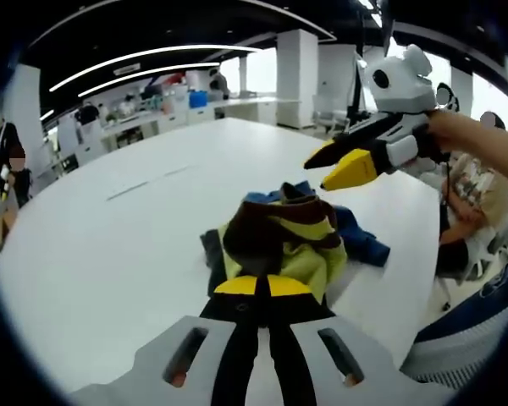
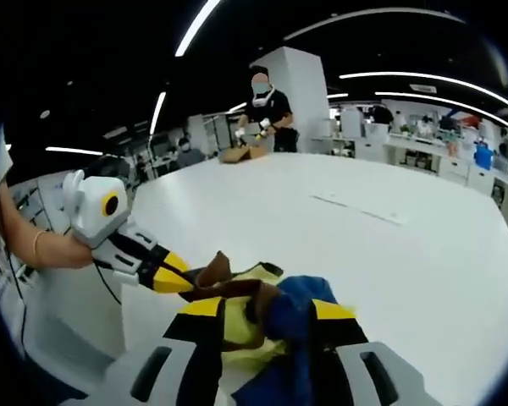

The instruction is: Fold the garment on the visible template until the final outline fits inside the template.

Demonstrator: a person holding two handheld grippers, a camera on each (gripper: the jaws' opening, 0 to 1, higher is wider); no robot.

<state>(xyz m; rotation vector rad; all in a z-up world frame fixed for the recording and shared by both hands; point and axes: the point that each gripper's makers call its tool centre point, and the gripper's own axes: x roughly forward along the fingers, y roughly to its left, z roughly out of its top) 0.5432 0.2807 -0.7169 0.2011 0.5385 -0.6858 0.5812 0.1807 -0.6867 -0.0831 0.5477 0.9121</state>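
Observation:
The garment [image 1: 281,238] is a crumpled heap of yellow-green, brown and blue cloth on the white table [image 1: 110,254]. My left gripper [image 1: 262,286] has its yellow tips together at the heap's near edge, pinching the cloth. In the right gripper view, the left gripper [image 2: 186,281] comes in from the left and meets a raised brown fold of the garment [image 2: 262,317]. My right gripper [image 1: 334,169] hovers just above the far right of the heap, held by a hand. Its own jaws [image 2: 267,309] stand wide apart, with blue cloth seen between them.
Faint thin marks [image 1: 144,182] lie on the table beyond the heap, also visible as marks [image 2: 360,210]. A seated person [image 1: 470,203] is at the table's right edge. Another person [image 2: 267,114] stands at the far end. Desks and pillars fill the room behind.

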